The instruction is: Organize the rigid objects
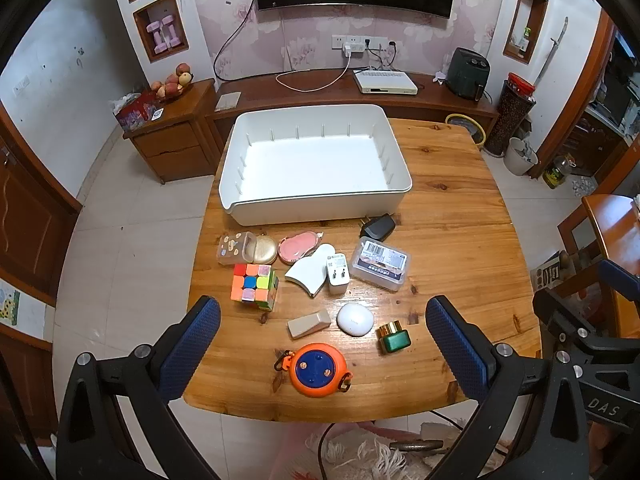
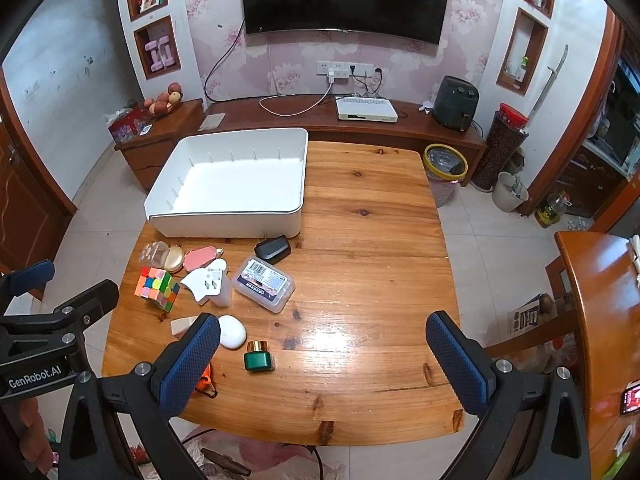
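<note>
An empty white bin [image 1: 316, 196] stands at the table's far side, also in the right wrist view [image 2: 224, 222]. In front of it lie a puzzle cube [image 1: 254, 287], an orange round reel [image 1: 317, 369], a green bottle with a gold cap [image 1: 394, 338], a white oval case [image 1: 355, 319], a beige wedge [image 1: 309, 323], a clear labelled box [image 1: 381, 263], a white plug [image 1: 337, 274] and a black charger [image 1: 378, 227]. My left gripper [image 1: 322, 344] is open above the near edge, over the reel. My right gripper [image 2: 322, 360] is open, right of the green bottle [image 2: 259, 357].
A clear small box [image 1: 236, 248], a gold compact [image 1: 266, 249] and a pink oval case [image 1: 298, 247] sit near the bin. The wooden table [image 1: 448, 208] ends close below both grippers. A second table [image 2: 600, 280] and a chair stand at the right.
</note>
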Motion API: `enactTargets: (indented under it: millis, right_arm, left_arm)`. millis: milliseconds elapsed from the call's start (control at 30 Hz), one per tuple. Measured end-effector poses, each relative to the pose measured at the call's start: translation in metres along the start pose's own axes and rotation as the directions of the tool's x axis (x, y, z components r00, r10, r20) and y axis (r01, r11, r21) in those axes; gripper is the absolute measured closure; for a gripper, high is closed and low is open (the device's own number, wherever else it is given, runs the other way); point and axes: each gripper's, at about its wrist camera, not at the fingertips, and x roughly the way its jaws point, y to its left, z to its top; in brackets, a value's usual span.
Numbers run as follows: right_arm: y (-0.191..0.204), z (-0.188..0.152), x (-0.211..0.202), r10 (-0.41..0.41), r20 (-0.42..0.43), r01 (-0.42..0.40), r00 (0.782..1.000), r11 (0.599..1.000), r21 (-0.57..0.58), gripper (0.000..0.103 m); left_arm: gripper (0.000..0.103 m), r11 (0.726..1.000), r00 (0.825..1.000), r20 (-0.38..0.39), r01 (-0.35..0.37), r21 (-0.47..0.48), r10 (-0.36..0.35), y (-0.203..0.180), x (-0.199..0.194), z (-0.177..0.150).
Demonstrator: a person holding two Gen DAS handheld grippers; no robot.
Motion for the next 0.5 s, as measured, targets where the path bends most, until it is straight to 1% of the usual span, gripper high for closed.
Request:
enactTargets:
  millis: [300,500]
  right_arm:
    - [-0.0033,-0.0024,0.0016,0.008,-0.013,-0.009,1.0,1.0,-0.019,0.0]
    - [0.0022,-0.0034,0.0055,0.013,-0.021,-0.013,1.0,0.999,-0.036,0.001]
  left_arm:
    - [0.001,1.0,1.0,0.006,-0.005,0.002,0.005,-0.0022,-0.0024,0.0004]
    - [0.001,1.0,1.0,0.005,-0.01,-0.007,0.01,0.0029,-0.0011,0.0016]
